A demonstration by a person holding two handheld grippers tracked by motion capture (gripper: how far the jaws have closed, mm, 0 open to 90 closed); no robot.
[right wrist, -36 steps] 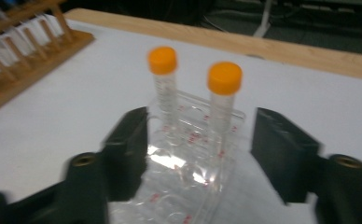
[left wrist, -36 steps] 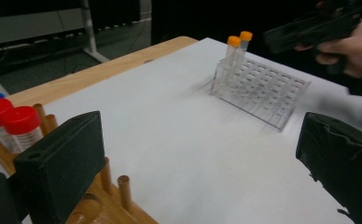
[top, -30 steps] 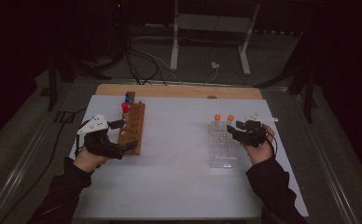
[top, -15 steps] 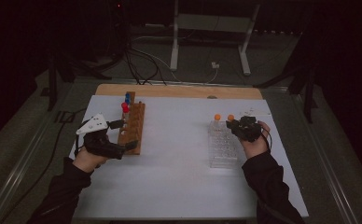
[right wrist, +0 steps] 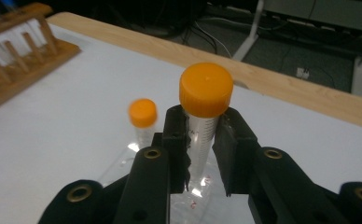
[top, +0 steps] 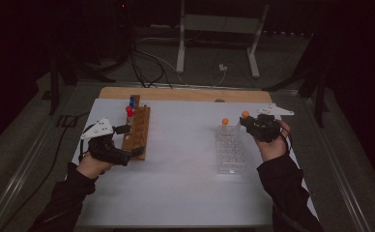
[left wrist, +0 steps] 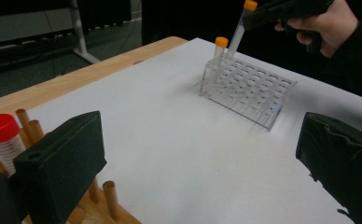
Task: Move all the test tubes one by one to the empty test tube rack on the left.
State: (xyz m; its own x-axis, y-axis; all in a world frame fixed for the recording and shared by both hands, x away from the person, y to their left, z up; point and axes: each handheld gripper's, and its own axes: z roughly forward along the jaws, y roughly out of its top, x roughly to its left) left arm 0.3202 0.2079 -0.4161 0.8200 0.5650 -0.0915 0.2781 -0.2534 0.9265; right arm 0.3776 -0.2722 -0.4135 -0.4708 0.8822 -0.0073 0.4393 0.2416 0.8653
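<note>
Right tongs (right wrist: 202, 149) are clamping an orange-capped tube (right wrist: 203, 116) just under its cap, jaws having just been closing in on it, w/ the tube squeezed between both pads. In the left gripper view that tube is leaning at a slant, its lower end at or just above the far corner of the clear rack (left wrist: 249, 88) — can't tell for sure if the tip is touching a slot bc the plastic is see-through. A second orange-capped tube (left wrist: 219, 51) is standing upright in the rack right beside it. The rack is sitting on the white table (top: 185, 169) over on the right side, the person's right hand (top: 272, 145) gripping the tool just beside it. Left tongs (left wrist: 202, 172) are hanging wide open w/ nothing between the jaws, hovering by the wooden rack (top: 137, 133) on the left side of the table, well apart from the clear one. That wooden rack is holding a red-capped tube (top: 129, 112) and a blue-capped one (top: 132, 101) behind it, w/ bare pegs showing up front.
</note>
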